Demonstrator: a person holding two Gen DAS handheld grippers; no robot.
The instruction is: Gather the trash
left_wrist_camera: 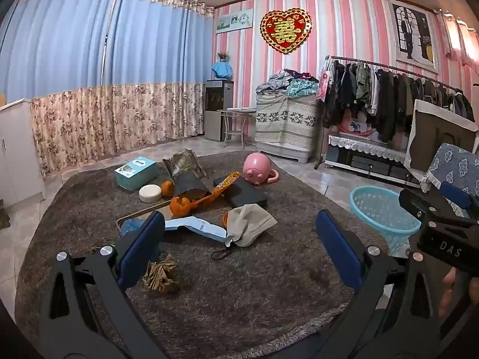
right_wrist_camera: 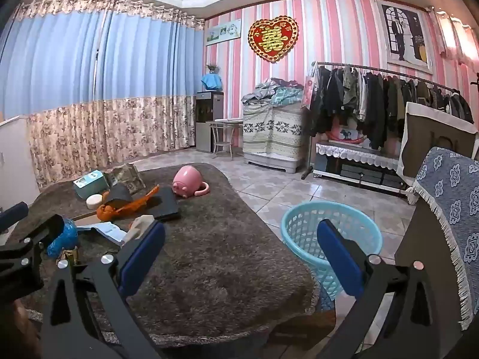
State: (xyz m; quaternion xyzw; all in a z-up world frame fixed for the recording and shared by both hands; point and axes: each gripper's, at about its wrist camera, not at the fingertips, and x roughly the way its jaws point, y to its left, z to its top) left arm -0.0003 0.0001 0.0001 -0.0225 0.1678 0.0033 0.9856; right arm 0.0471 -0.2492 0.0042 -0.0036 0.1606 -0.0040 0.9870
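Observation:
Litter lies on a shaggy brown rug (left_wrist_camera: pixel 239 284): a crumpled brown paper wad (left_wrist_camera: pixel 160 275), a grey face mask (left_wrist_camera: pixel 250 224), a blue-white wrapper (left_wrist_camera: pixel 194 227), orange peel (left_wrist_camera: pixel 179 205), an orange snack wrapper (left_wrist_camera: pixel 223 187) and a blue plastic bag (right_wrist_camera: pixel 63 236). My left gripper (left_wrist_camera: pixel 239 248) hovers open over the rug's near part, the paper wad just inside its left finger. My right gripper (right_wrist_camera: pixel 242 257) is open too, held above the rug's right edge beside a light blue basket (right_wrist_camera: pixel 302 218). Neither holds anything.
A pink piggy pot (left_wrist_camera: pixel 257 170), a teal box (left_wrist_camera: pixel 136 172), a round white tin (left_wrist_camera: pixel 149 193), a black flat case (left_wrist_camera: pixel 245 193) and a tray (left_wrist_camera: pixel 140 214) also sit on the rug. A covered chair (right_wrist_camera: pixel 449 209) stands right of the basket. Tiled floor surrounds the rug.

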